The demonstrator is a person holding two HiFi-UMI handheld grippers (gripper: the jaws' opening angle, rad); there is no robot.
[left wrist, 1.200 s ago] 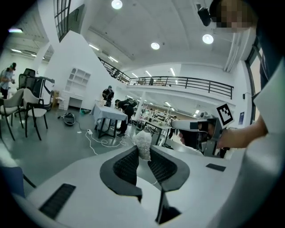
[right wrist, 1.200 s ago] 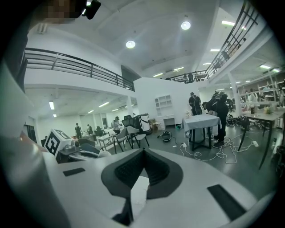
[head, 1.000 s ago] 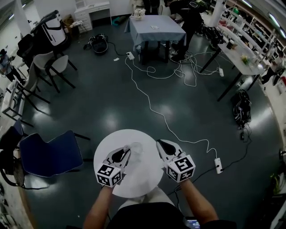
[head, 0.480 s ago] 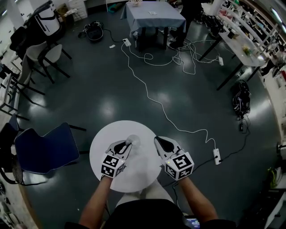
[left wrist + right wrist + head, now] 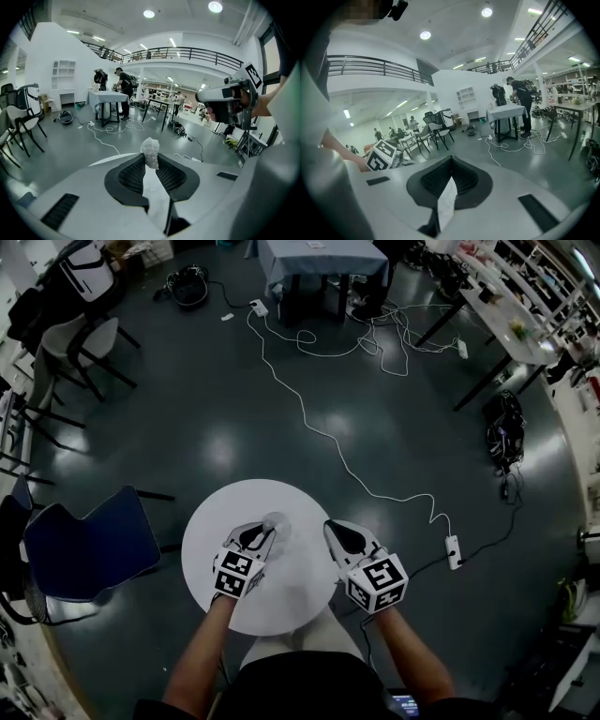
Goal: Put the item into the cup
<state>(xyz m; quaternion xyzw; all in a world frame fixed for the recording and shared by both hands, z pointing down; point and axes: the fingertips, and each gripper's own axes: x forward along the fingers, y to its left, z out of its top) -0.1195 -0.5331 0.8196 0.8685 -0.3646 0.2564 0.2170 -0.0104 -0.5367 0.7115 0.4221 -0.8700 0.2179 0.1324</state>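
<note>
A small whitish crumpled item (image 5: 151, 152) sticks up between the pads of my left gripper (image 5: 151, 161), which is shut on it. In the head view the item (image 5: 275, 520) shows as a pale lump at the tip of the left gripper (image 5: 267, 531), above the round white table (image 5: 211, 517). My right gripper (image 5: 330, 527) hovers over the table's right edge, a hand's width from the left one. Its jaws (image 5: 450, 160) meet at the tips with nothing between them. No cup shows in any view.
A blue chair (image 5: 89, 549) stands close to the table's left. A white cable (image 5: 375, 493) runs across the dark floor to a power strip (image 5: 454, 551) on the right. A cloth-covered table (image 5: 319, 257) and more chairs (image 5: 80, 343) stand farther off.
The head view has tilted, so the table and both grippers sit a little higher and more to the left in the frame. The left gripper still holds the item; the right one stays shut.
</note>
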